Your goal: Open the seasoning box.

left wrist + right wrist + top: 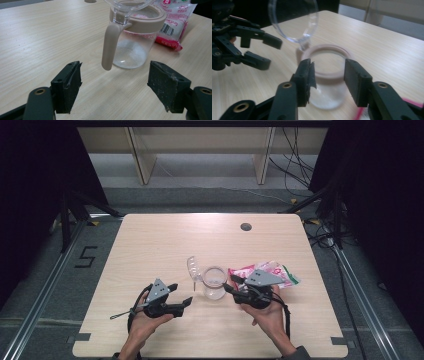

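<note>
The clear jar (214,283) stands mid-bench (160,240), its flip lid (192,266) raised at the jar's ten o'clock and its beige handle (109,46) facing the left tool (181,295), whose jaws are spread and empty. The right tool (228,283), at the jar's three o'clock, is half open at the rim, gripping nothing. Nudging that light jar could tip it, or snap the lid shut; the pink packet (282,272) lies behind.
</note>
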Demonstrator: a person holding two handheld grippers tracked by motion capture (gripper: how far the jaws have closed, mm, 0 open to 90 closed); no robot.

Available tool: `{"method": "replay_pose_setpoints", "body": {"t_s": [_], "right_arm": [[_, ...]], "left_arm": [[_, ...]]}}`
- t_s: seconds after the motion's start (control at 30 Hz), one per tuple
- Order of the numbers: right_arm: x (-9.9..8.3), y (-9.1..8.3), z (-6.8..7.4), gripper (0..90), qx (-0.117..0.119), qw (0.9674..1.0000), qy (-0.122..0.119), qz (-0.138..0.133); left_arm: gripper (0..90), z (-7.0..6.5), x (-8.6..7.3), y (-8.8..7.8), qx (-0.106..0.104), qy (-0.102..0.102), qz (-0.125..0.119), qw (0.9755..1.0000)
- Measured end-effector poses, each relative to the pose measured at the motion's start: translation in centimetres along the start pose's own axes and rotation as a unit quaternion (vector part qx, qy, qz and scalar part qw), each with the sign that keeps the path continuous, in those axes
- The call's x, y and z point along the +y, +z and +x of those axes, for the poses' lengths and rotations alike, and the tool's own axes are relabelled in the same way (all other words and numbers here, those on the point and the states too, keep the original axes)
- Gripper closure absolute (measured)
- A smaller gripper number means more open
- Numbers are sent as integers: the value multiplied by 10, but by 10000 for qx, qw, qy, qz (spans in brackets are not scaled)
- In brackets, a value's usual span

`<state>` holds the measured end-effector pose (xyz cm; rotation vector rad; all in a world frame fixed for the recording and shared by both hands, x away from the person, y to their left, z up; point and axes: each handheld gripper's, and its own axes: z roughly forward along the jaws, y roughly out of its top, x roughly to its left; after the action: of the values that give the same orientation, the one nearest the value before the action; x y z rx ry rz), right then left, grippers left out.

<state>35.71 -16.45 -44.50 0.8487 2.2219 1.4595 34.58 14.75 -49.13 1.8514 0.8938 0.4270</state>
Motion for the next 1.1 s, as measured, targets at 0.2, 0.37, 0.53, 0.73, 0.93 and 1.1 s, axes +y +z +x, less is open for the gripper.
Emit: {"method": "replay_pose_setpoints", "body": {"t_s": [0.2,0.37,0.53,0.73,0.93,1.1], "right_arm": [[-23,-29,-17,519,-201,9986,483,67],[-40,-51,-23,495,-514,9960,729,-75],[-55,-66,-28,485,-655,9921,1071,77],[-65,-74,-35,457,-873,9882,1242,219],[-72,-81,-37,436,-892,9825,1610,282],[-77,-83,-45,404,-1044,9811,1620,191]], "left_arm": [[259,0,-1,1,-40,29,39,10000],[259,-1,0,1,-18,33,44,10000],[258,-4,-1,2,-66,53,43,10000],[254,-7,-3,2,-103,87,113,9998],[254,-10,-4,2,-137,97,119,9998],[254,-11,-5,1,-108,112,138,9998]]}}
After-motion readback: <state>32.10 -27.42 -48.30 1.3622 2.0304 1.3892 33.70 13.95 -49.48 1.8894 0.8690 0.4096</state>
